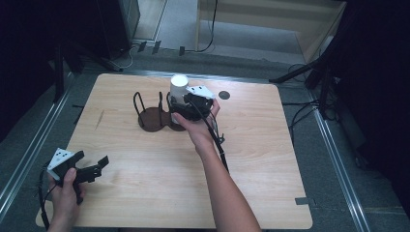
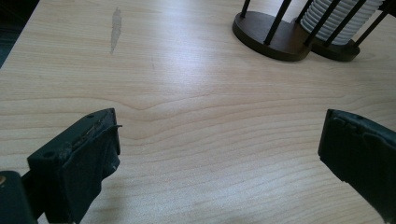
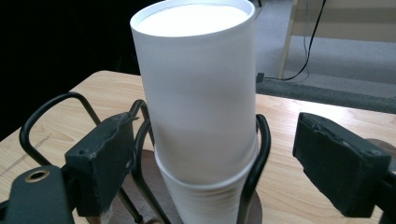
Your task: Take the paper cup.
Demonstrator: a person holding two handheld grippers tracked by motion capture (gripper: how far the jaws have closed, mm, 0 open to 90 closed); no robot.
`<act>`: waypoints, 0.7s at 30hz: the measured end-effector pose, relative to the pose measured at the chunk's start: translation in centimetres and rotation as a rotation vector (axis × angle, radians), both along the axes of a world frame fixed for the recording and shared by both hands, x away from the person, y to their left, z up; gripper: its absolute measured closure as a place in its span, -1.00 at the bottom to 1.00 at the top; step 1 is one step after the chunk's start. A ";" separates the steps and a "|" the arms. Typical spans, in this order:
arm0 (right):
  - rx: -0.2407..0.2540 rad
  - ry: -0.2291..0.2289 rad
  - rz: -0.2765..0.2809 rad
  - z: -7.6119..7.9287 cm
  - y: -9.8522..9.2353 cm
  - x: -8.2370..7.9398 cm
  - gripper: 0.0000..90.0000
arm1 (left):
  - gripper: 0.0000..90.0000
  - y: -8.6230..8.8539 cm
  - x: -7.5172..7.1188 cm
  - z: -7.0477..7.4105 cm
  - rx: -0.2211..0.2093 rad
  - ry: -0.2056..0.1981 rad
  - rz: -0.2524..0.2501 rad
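A tall stack of white cups (image 1: 179, 87) (image 3: 196, 93) stands upright in the right-hand ring of a dark brown wire cup holder (image 1: 152, 120) (image 3: 42, 112) at the back middle of the wooden table (image 1: 270, 159). My right gripper (image 1: 181, 107) (image 3: 215, 135) is level with the stack, one jaw on each side. Both jaws stand clear of the cups, so it is open. My left gripper (image 1: 91, 158) (image 2: 219, 126) hovers open over bare wood near the front left corner. Far ahead of it are the holder (image 2: 271, 39) and the ribbed cups (image 2: 334, 21).
The holder's left ring (image 1: 140, 104) has nothing in it. A small dark round mark (image 1: 224, 94) lies just right of the cups, and a pale scuff (image 1: 100, 119) (image 2: 115, 28) marks the wood at the left. Metal rails and cables run along the floor around the table.
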State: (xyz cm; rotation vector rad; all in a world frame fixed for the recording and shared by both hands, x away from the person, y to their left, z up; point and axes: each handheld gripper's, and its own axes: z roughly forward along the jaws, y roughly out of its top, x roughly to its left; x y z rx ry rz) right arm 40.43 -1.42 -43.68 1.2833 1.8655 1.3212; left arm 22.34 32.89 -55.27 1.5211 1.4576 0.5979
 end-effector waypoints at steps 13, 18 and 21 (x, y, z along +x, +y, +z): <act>-0.021 0.006 -0.003 0.2 2.1 1.7 -0.70 | -1.00 0.0 0.0 0.0 -0.001 0.002 -0.005; -0.047 0.003 -0.027 0.1 2.9 2.3 -0.64 | -1.00 0.0 0.0 0.0 -0.004 0.001 -0.008; -0.030 0.012 -0.040 0.0 2.8 2.7 -0.57 | -1.00 0.0 0.1 0.0 -0.004 0.001 -0.009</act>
